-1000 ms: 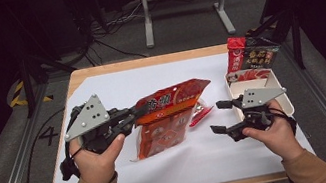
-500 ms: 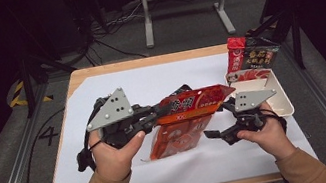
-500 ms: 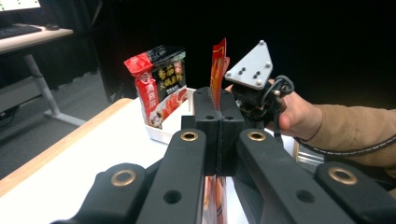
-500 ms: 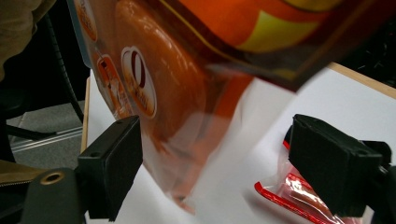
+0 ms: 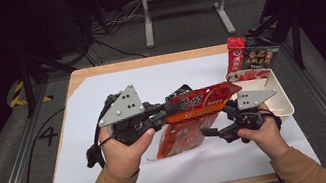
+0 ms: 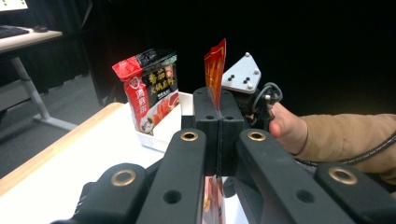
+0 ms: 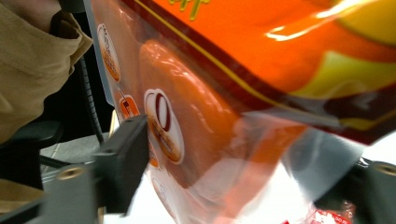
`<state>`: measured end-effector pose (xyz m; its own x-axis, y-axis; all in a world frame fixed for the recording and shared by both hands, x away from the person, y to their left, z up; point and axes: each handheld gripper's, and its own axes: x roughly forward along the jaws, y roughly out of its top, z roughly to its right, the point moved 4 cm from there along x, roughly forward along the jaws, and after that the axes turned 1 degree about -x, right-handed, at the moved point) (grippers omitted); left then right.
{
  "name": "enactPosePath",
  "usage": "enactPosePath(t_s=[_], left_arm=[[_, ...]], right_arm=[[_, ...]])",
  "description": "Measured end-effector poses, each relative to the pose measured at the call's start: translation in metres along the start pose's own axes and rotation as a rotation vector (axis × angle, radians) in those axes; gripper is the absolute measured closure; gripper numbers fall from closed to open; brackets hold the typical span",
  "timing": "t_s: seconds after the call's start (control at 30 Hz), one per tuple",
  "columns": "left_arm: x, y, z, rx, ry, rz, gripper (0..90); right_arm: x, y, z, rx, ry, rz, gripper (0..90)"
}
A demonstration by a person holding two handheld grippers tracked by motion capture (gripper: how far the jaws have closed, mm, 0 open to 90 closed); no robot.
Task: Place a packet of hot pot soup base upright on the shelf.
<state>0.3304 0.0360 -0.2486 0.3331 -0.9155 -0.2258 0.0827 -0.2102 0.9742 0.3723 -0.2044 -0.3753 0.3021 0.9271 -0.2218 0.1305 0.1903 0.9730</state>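
Note:
An orange-red snack pouch (image 5: 198,103) hangs above the white sheet in the middle of the table. My left gripper (image 5: 167,110) is shut on its left edge, and in the left gripper view that edge (image 6: 215,65) sticks up from between the closed jaws of the left gripper (image 6: 218,100). My right gripper (image 5: 213,131) reaches in from the right at the pouch's hanging lower part. Its jaws have just been closing, with the pouch (image 7: 210,93) between them. The right gripper (image 7: 254,158) still stands wide, one pad (image 7: 123,163) beside the film.
A white tray (image 5: 282,101) lies at the table's right edge. A red-and-black standing packet (image 5: 251,58) is at the tray's far end, also seen as the packet (image 6: 149,88) in the left gripper view. A small red sachet lies under the pouch.
My left gripper has carried the pouch to the right and turned it more level. My right gripper has moved left under the pouch and its jaws have narrowed.

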Motion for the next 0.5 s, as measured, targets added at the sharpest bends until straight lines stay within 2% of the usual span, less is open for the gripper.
enactPosePath(t_s=[0.07, 0.13, 0.23, 0.3, 0.4, 0.5], left_arm=[[0.001, -0.001, 0.0, 0.002, 0.005, -0.005, 90.0], [0.001, -0.002, -0.001, 0.0, 0.002, -0.003, 90.0], [0.008, -0.005, 0.0, 0.008, 0.005, -0.03, 90.0], [0.009, -0.005, 0.0, 0.013, 0.017, -0.031, 90.0], [0.006, -0.005, -0.003, 0.007, 0.023, -0.019, 90.0], [0.005, -0.005, -0.004, 0.0, 0.024, -0.011, 90.0]], right_arm=[[0.0, 0.0, -0.002, -0.002, -0.024, -0.028, 39.2], [-0.001, 0.0, -0.002, 0.002, -0.03, -0.031, 44.8], [-0.001, 0.002, -0.007, -0.052, -0.022, -0.071, 53.5], [0.002, 0.004, -0.013, -0.088, -0.006, -0.111, 59.9], [0.002, 0.005, -0.017, -0.109, 0.009, -0.112, 67.1], [0.001, 0.008, -0.019, -0.131, 0.006, -0.122, 68.5]])
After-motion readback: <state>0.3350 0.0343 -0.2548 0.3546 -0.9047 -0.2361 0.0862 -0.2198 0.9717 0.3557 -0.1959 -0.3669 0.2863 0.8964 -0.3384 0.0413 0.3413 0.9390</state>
